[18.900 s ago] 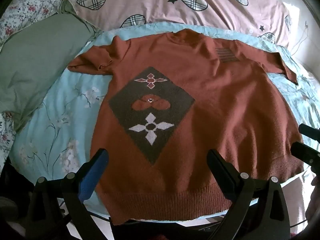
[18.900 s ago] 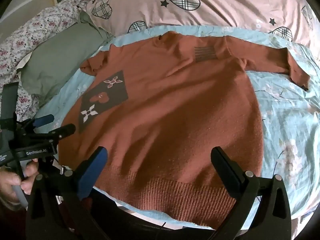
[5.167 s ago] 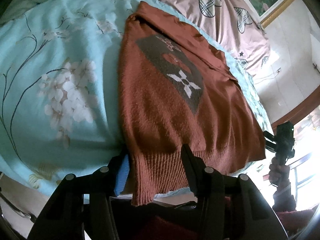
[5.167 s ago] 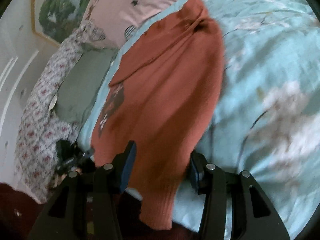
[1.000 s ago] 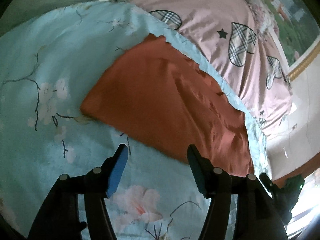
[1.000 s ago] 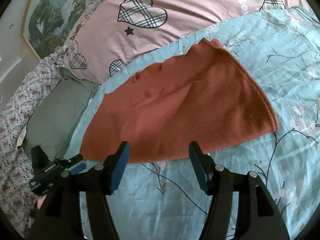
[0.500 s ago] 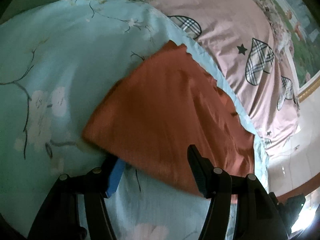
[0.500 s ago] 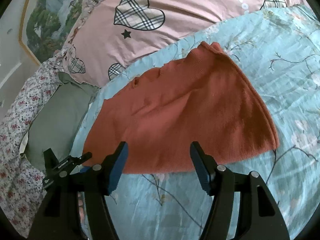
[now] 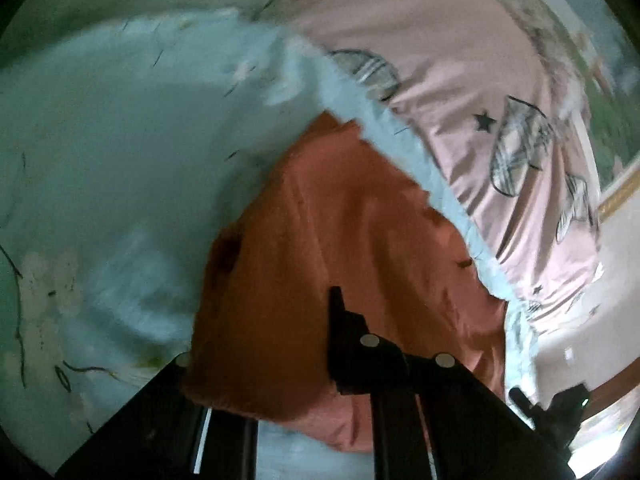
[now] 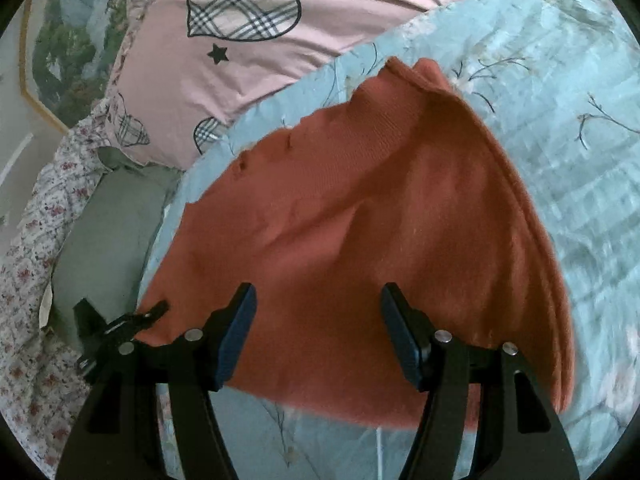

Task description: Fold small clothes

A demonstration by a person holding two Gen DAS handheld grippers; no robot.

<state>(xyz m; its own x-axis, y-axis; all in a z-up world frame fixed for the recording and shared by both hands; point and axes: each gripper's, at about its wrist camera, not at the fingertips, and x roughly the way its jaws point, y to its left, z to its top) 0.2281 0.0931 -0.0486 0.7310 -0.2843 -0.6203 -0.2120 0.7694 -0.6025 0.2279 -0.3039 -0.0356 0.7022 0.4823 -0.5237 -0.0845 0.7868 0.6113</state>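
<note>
Folded rust sweater (image 10: 360,208) on blue floral bedsheet (image 10: 580,140), both grippers at its near edge.
L gripper (image 9: 260,340): fingers closed onto sweater's corner, fabric bunched btwn them. R gripper (image 10: 318,332): fingers wide apart over sweater, holding nothing; pink heart-print duvet (image 10: 320,28) behind.

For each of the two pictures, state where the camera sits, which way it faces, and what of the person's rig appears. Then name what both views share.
Left wrist: on the left tongs, close over the folded sweater; one finger shows, fabric hides the other.
Right wrist: on the right tongs, open over the sweater, facing the pink pillow; the left tongs show.
Shared: sweater, blue floral sheet, pink pillow.
</note>
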